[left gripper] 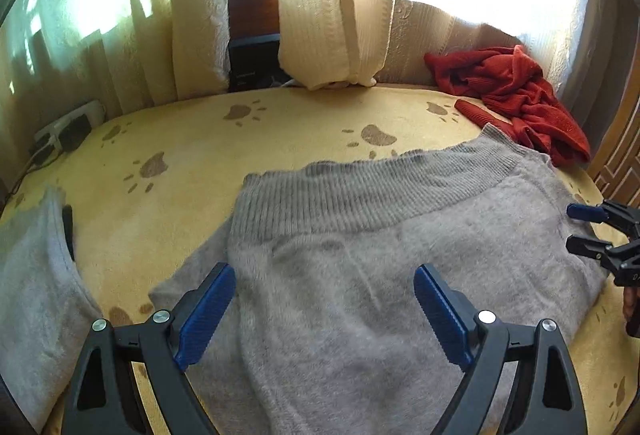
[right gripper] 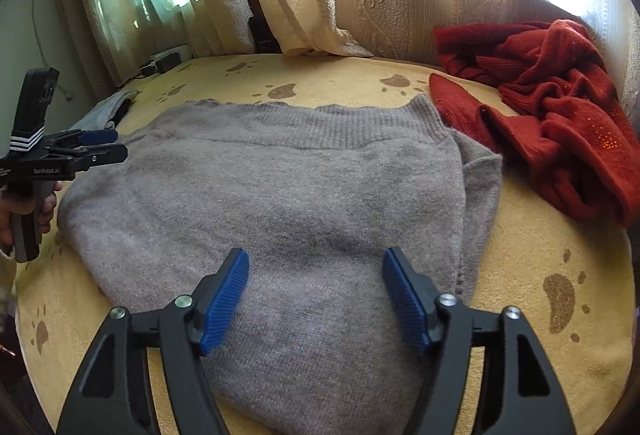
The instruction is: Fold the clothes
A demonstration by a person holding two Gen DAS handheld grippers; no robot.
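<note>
- The bed [left gripper: 192, 139] carries a yellow blanket printed with brown paw marks; cream curtains [left gripper: 320, 3] hang along its far edge with bright daylight behind them.
- A dark box [left gripper: 253, 63] stands in the gap between the curtains, and a power strip [left gripper: 70, 133] with cables lies at the far left corner.
- The grey sweater [right gripper: 280, 195] lies spread on the blanket, ribbed hem toward the curtains, one side folded in along its right edge.
- The left gripper [left gripper: 324, 311] hangs over the near left part of the sweater, jaws wide apart with nothing between the blue pads but cloth below; whether the pads touch the knit I cannot tell.
- The right gripper [right gripper: 316, 295] hangs over the near middle of the sweater, jaws released and spread, gripping nothing.
- In the right wrist view a hand [right gripper: 24, 211] holds the left gripper's handle at the sweater's left edge.
- A red sweater [right gripper: 560, 115] lies crumpled at the far right corner, just beside the grey hem and touching it in the left wrist view.
- A pale grey garment [left gripper: 36, 295] lies near the left edge of the bed, apart from the sweater.
- Bare blanket lies open beyond the hem toward the curtains, between the sweater and the pale garment, and on the near right.
</note>
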